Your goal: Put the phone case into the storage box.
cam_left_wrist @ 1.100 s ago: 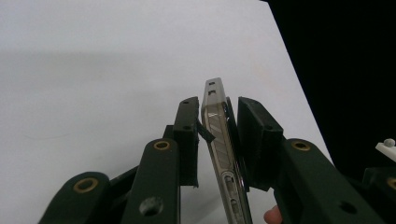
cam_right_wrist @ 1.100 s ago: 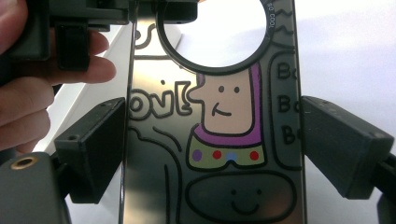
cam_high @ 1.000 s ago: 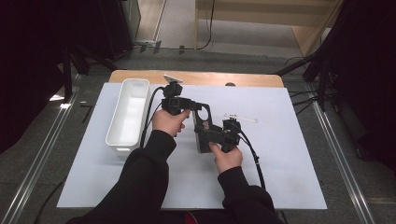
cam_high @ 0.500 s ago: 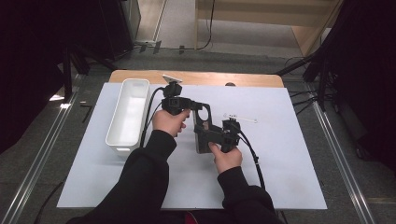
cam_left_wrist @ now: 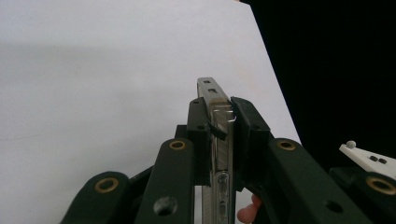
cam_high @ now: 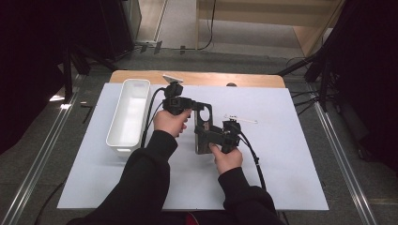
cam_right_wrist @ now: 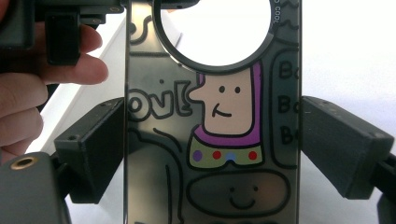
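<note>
A translucent dark phone case [cam_high: 203,127] with a cartoon figure and a round camera hole [cam_right_wrist: 215,121] is held upright over the white mat between both grippers. My left gripper [cam_high: 201,107] grips its upper end. In the left gripper view the jaws have just been closing, and their pads press on the case's thin edge [cam_left_wrist: 212,91]. My right gripper [cam_high: 212,137] is shut across the case's width, with a pad [cam_right_wrist: 95,140] against each long side.
A long white tray [cam_high: 129,112] stands at the left of the mat. A small thin pale object [cam_high: 241,118] lies to the right of the grippers. The wooden table edge [cam_high: 197,77] runs along the back.
</note>
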Action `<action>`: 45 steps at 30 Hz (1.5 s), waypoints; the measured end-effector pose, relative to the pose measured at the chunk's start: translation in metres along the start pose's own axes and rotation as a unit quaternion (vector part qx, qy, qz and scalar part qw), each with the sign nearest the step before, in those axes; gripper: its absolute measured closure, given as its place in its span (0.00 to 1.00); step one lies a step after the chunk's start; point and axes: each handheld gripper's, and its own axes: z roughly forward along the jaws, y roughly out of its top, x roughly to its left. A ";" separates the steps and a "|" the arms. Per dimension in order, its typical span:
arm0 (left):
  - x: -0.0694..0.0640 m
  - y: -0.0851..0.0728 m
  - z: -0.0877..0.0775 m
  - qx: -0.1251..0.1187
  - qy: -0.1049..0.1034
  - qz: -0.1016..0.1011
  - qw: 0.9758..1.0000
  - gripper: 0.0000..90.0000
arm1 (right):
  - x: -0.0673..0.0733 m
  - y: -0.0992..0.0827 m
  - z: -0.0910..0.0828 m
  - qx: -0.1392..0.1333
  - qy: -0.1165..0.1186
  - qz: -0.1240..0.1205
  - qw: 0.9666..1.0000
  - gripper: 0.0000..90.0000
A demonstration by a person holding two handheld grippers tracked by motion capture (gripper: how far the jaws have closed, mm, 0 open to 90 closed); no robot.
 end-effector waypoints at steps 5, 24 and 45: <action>-0.001 0.000 -0.001 -0.007 -0.005 -0.002 1.000 0.88 | 0.000 0.001 0.000 -0.003 0.004 0.002 1.000 0.12; 0.000 0.001 -0.003 -0.010 -0.010 0.004 1.000 0.88 | 0.001 0.004 0.002 0.000 0.007 -0.009 1.000 0.12; -0.004 0.003 -0.006 -0.011 -0.019 0.016 1.000 0.89 | 0.002 0.015 -0.001 0.028 0.004 -0.027 0.999 0.11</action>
